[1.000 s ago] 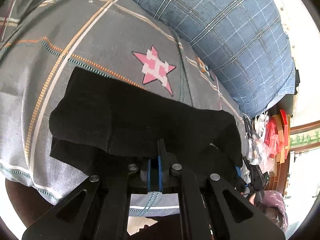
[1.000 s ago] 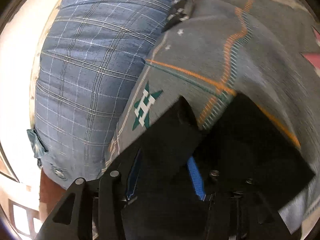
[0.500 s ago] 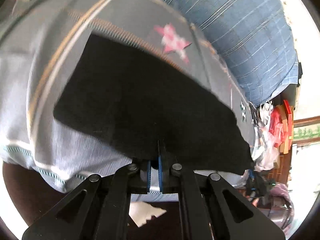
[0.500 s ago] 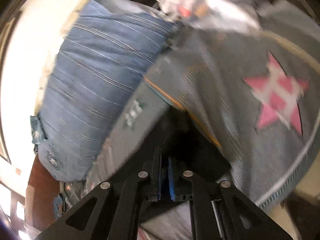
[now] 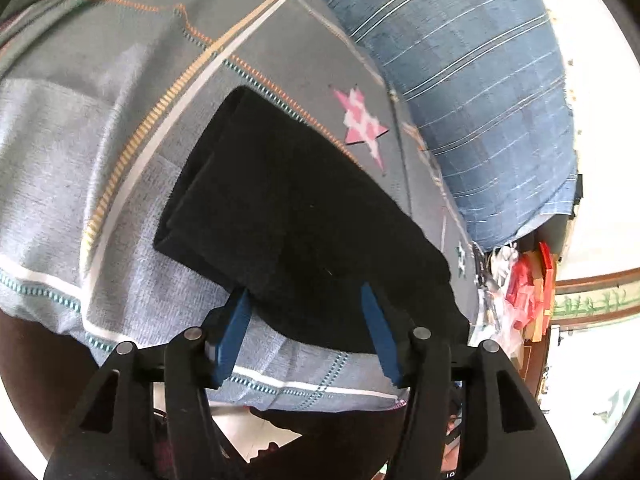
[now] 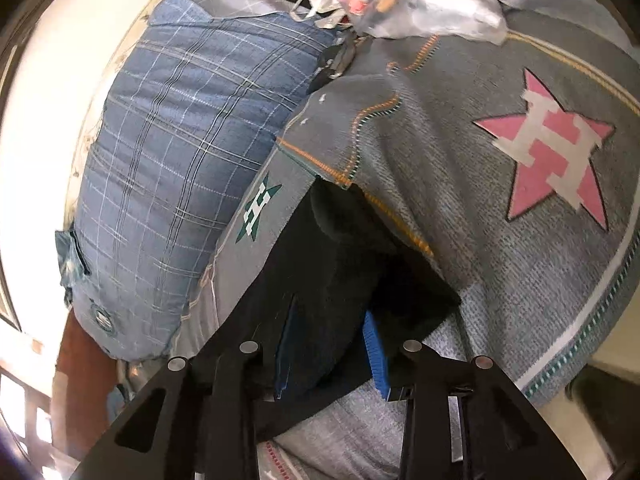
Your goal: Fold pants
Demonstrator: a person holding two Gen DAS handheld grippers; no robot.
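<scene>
The black pants lie folded in layers on a grey blanket with star patches. In the left wrist view my left gripper is open, its blue pads on either side of the pants' near edge, holding nothing. In the right wrist view the pants bunch up between the open blue pads of my right gripper. The fabric lies between the jaws and is not clamped.
A blue plaid pillow lies behind the blanket; it also shows in the right wrist view. Clutter of plastic bags and red items sits at the bed's end. The blanket's front edge drops to the floor.
Both grippers were shut on the pants half a second ago and have opened. The pants have been laid down flat on the blanket in a folded stack.
</scene>
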